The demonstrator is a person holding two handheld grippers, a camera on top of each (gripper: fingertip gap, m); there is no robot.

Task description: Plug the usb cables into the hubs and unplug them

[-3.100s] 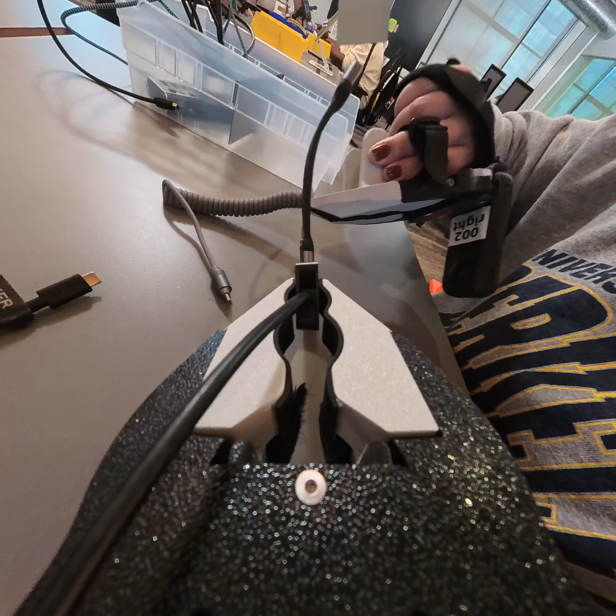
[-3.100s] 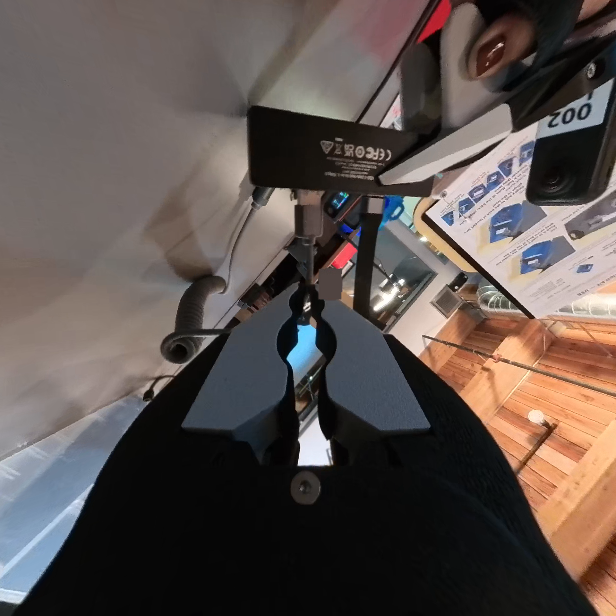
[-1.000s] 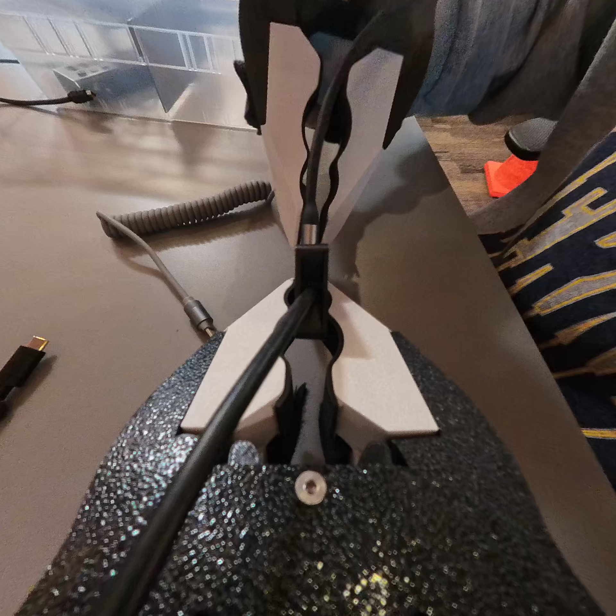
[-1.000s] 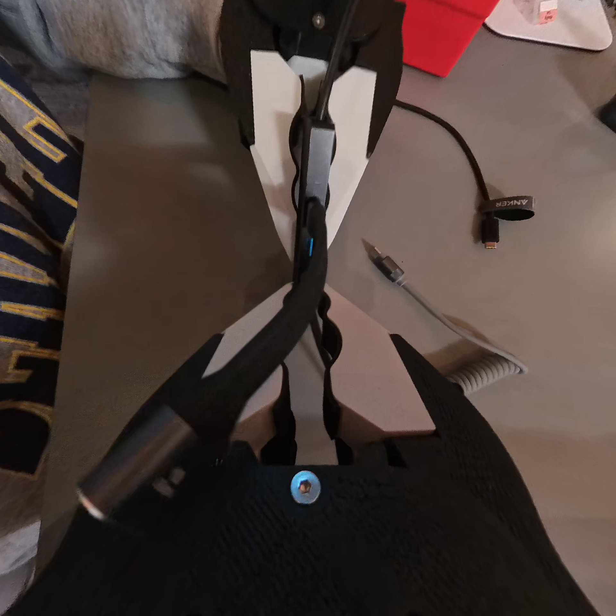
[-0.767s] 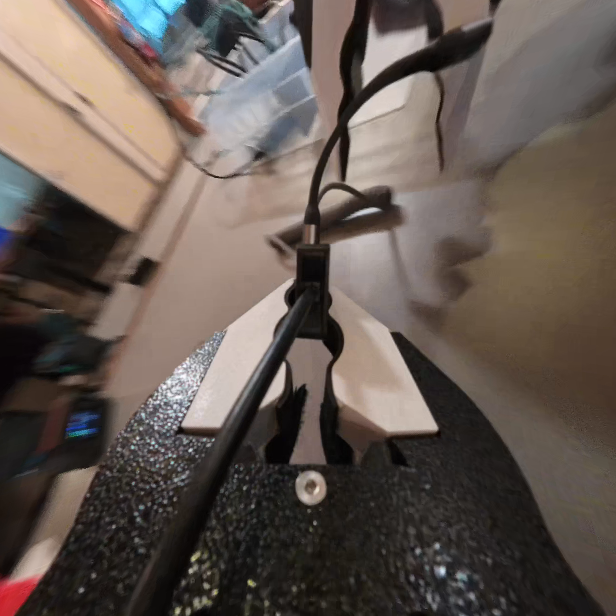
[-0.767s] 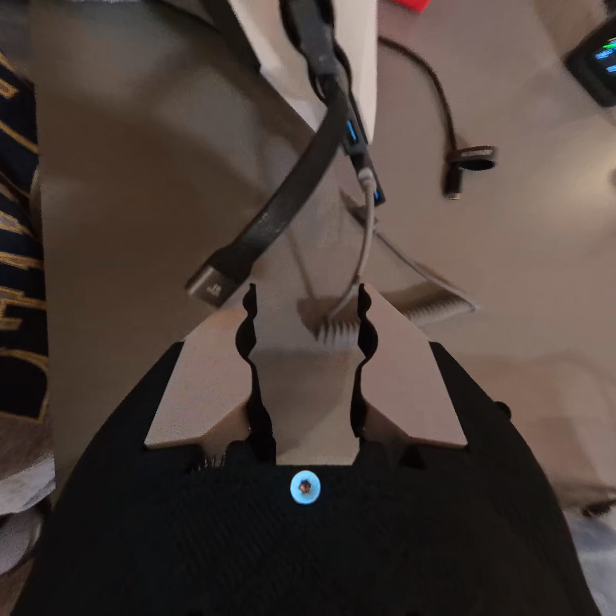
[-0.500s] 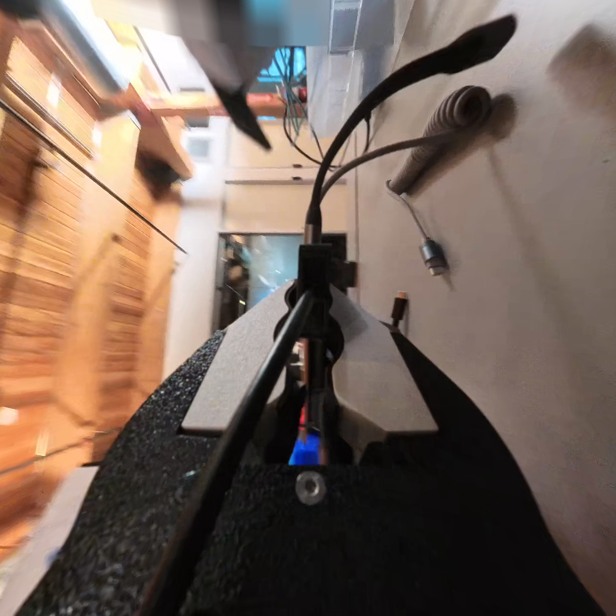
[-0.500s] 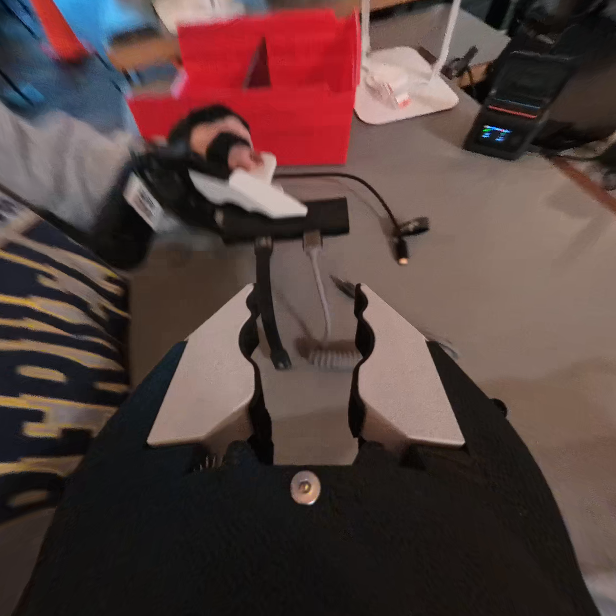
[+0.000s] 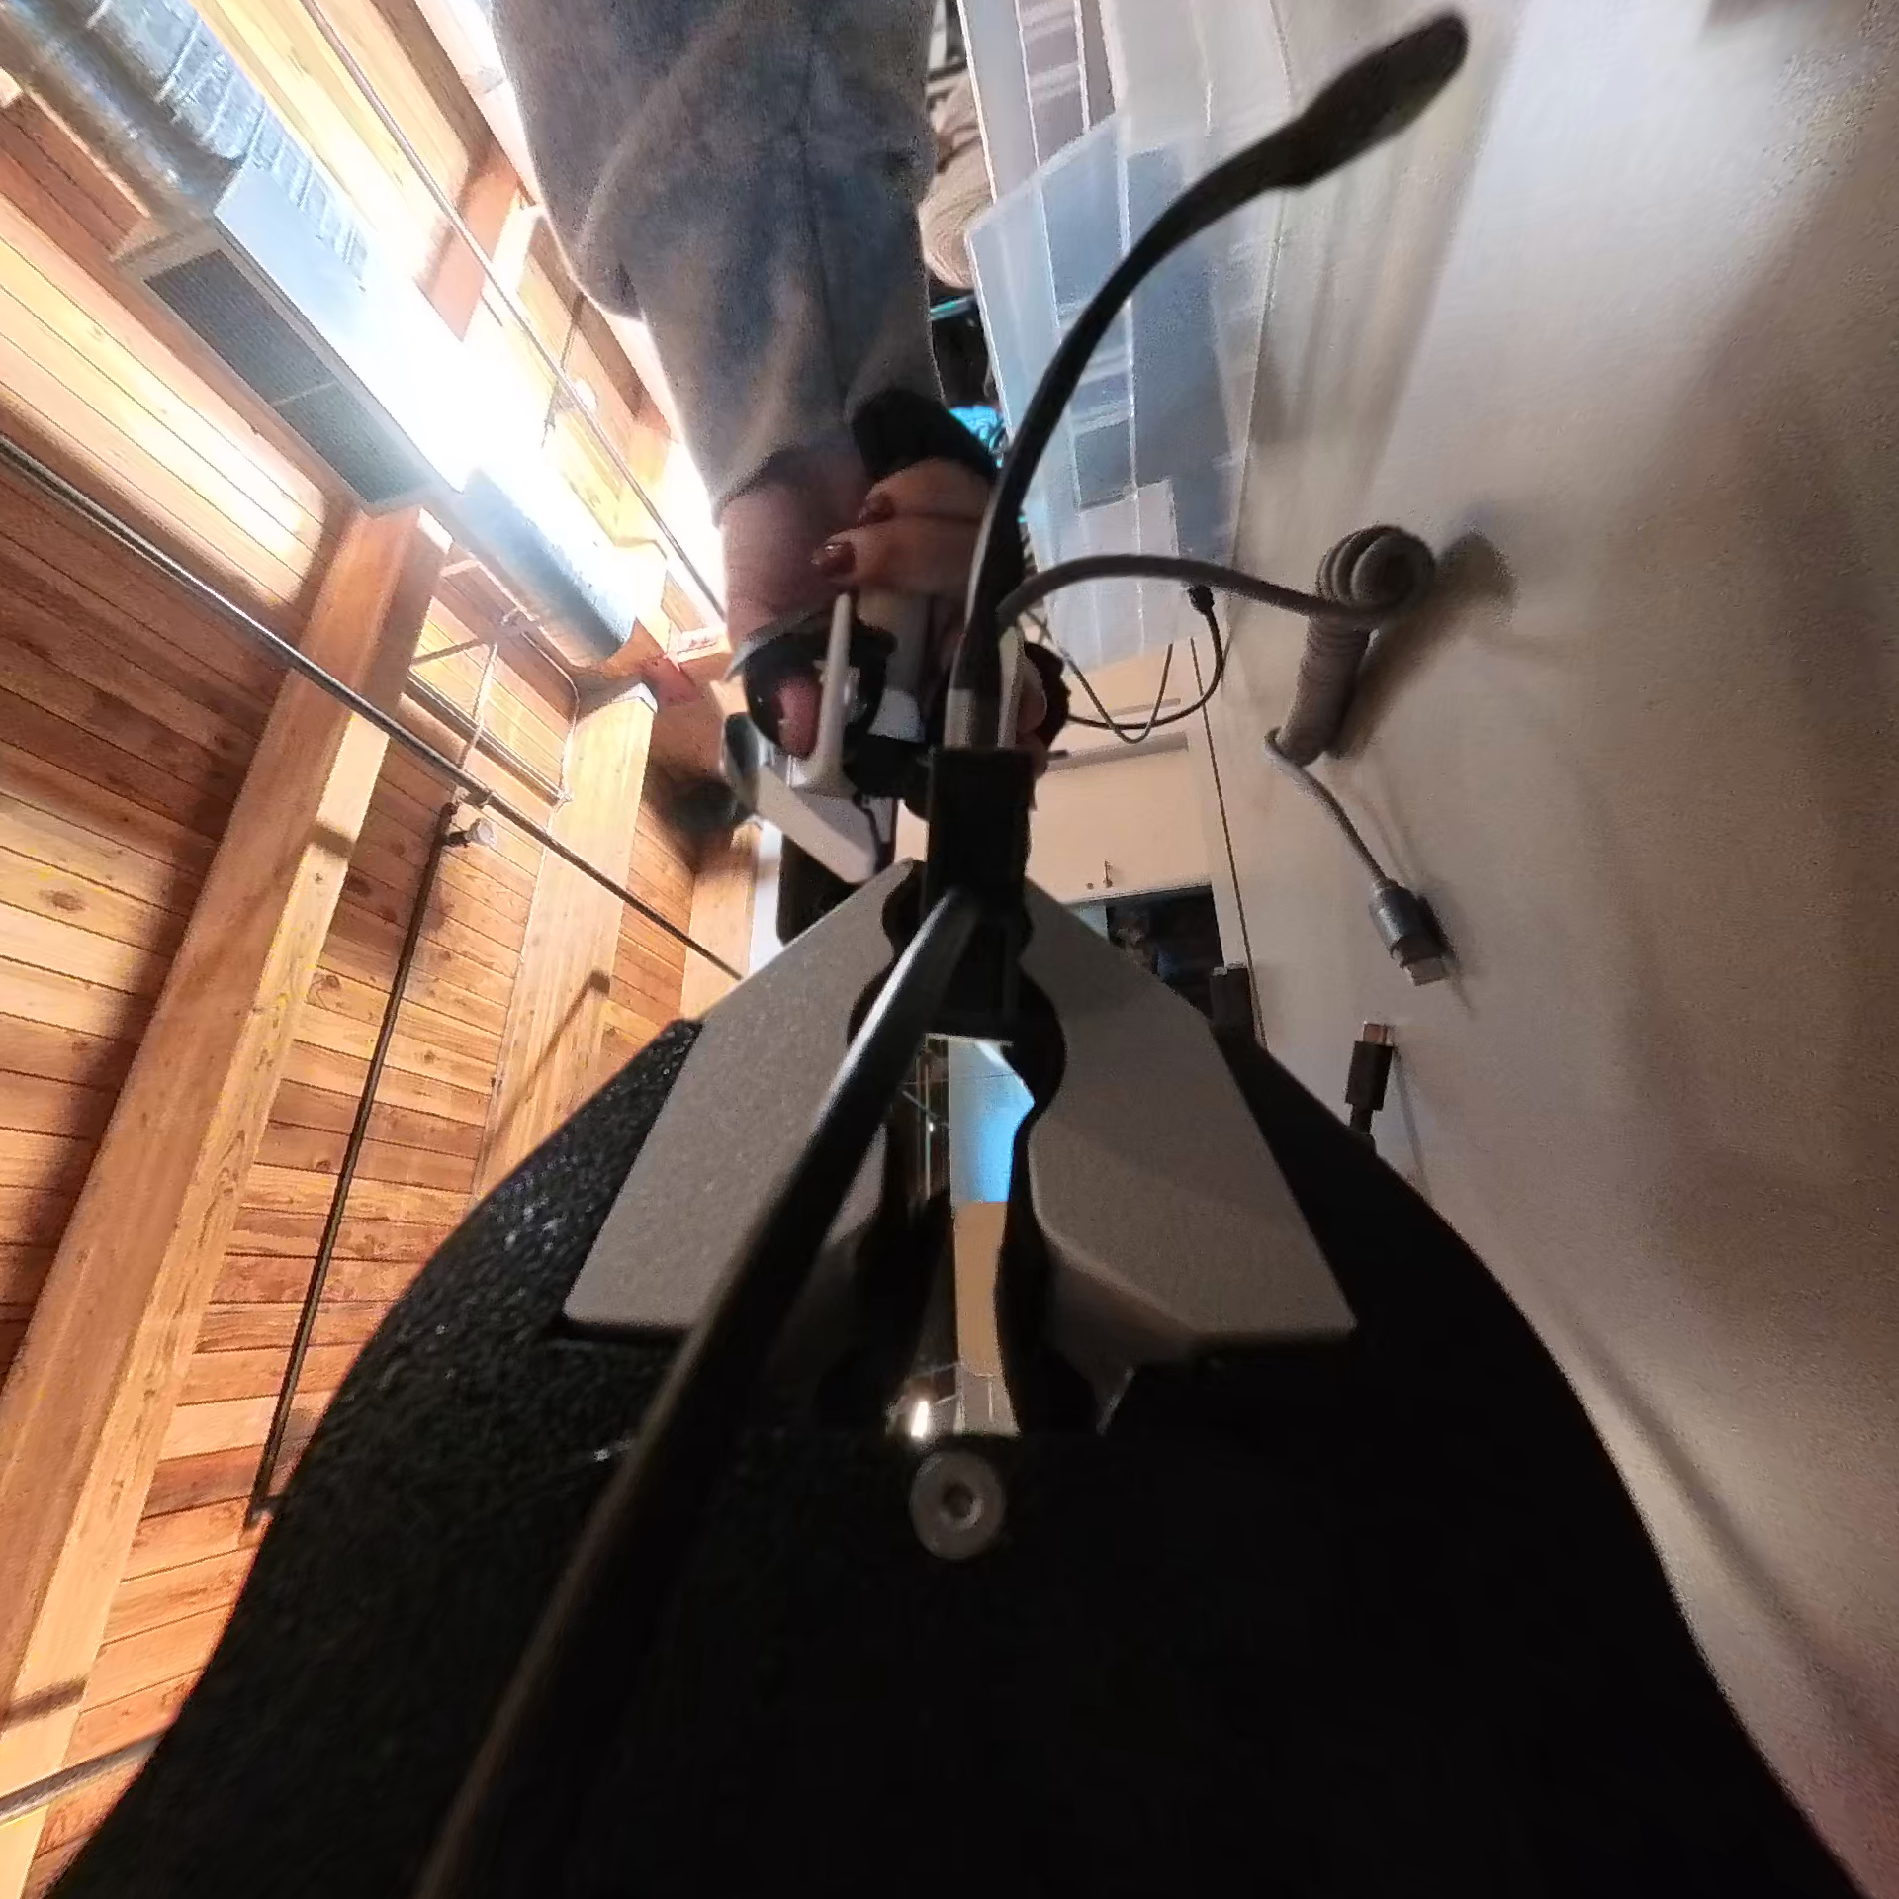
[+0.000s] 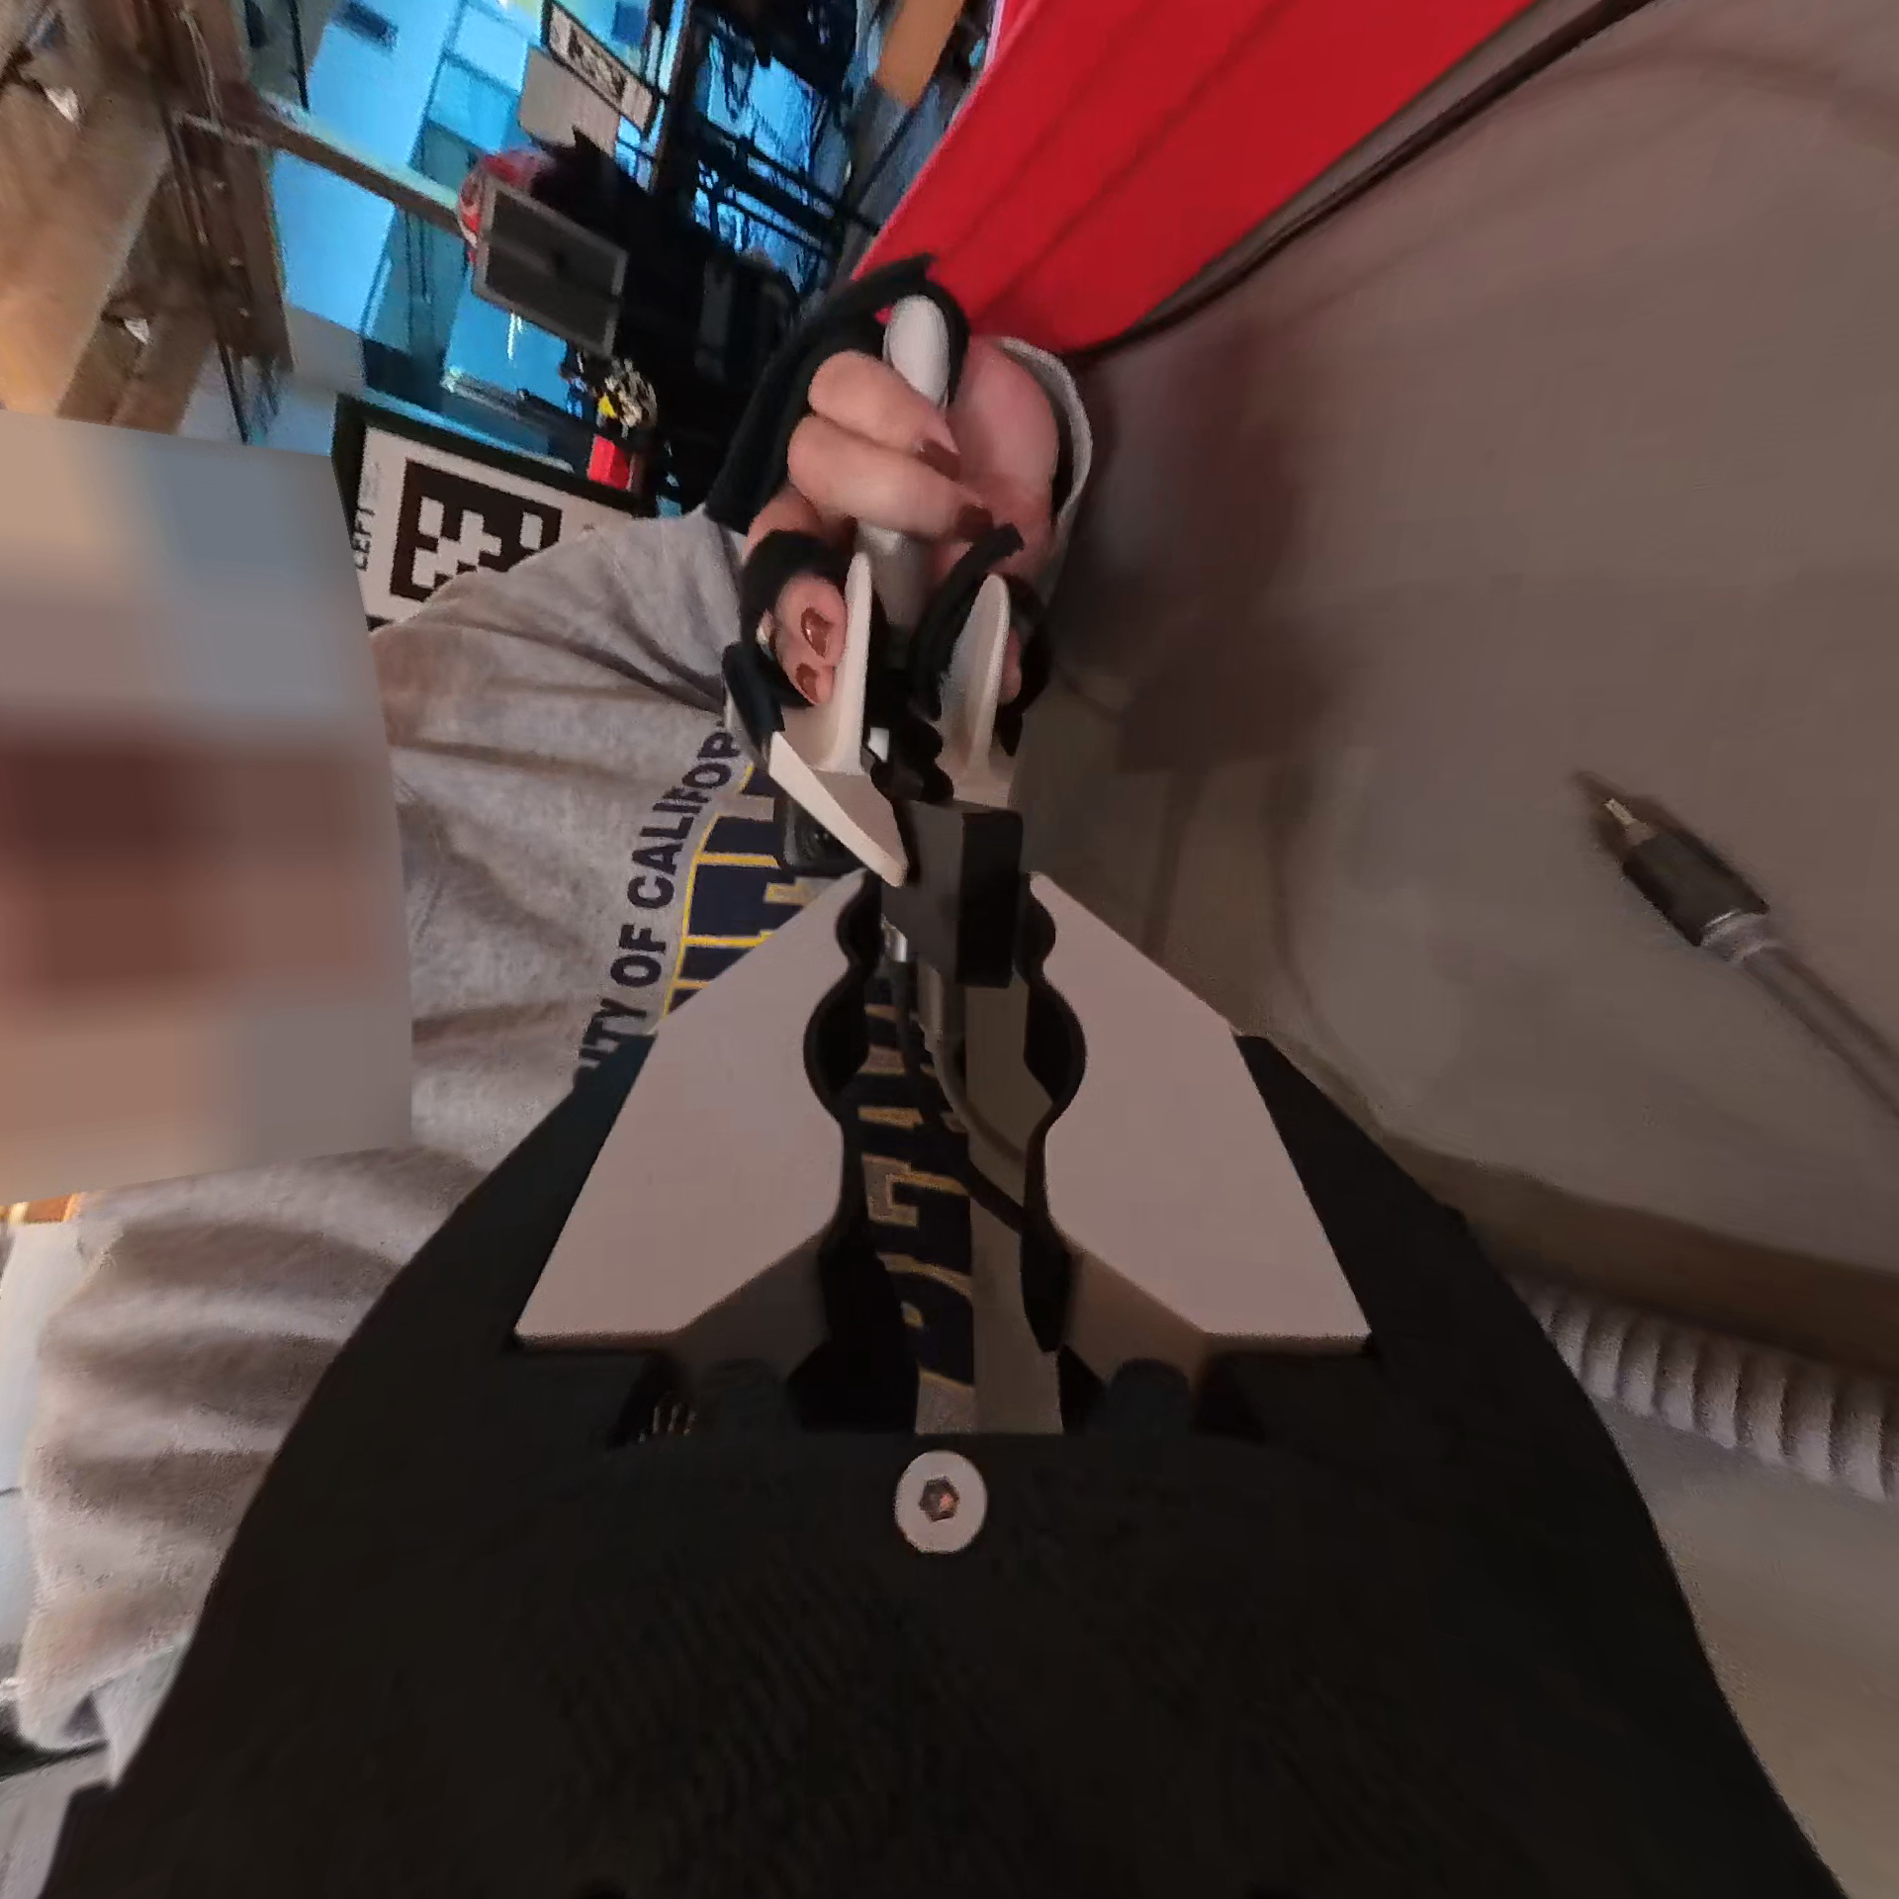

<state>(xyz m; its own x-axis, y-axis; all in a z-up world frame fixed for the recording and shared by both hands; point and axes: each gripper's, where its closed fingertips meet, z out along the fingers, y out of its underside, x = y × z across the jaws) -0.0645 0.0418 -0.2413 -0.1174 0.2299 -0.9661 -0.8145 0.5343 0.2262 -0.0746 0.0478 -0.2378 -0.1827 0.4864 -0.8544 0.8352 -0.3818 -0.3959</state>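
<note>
Right now my left gripper [image 9: 971,915] is clenched on the black USB hub [image 9: 974,822], lifted off the grey table [image 9: 1644,925] with both cameras rolled sideways. From the left wrist view I see two cables leaving the hub's far edge: a black one [image 9: 1089,339] arching up to a loose end, and a grey coiled cable [image 9: 1336,658] whose free plug [image 9: 1413,940] lies on the table, with another dark plug [image 9: 1367,1069] just beside it.

Only the right wrist view shows my right gripper [image 10: 945,925] up close: its jaws stand parted on either side of the hub [image 10: 966,884], and I cannot tell whether they touch it. That view also shows the hand [image 10: 915,462] holding the left gripper, a grey sweatshirt [image 10: 534,719], a red bin [image 10: 1182,134], the grey plug [image 10: 1675,873] and the coil [image 10: 1726,1387].

The left view alone shows the clear plastic organiser [image 9: 1110,257] and the wooden wall [image 9: 206,925].
</note>
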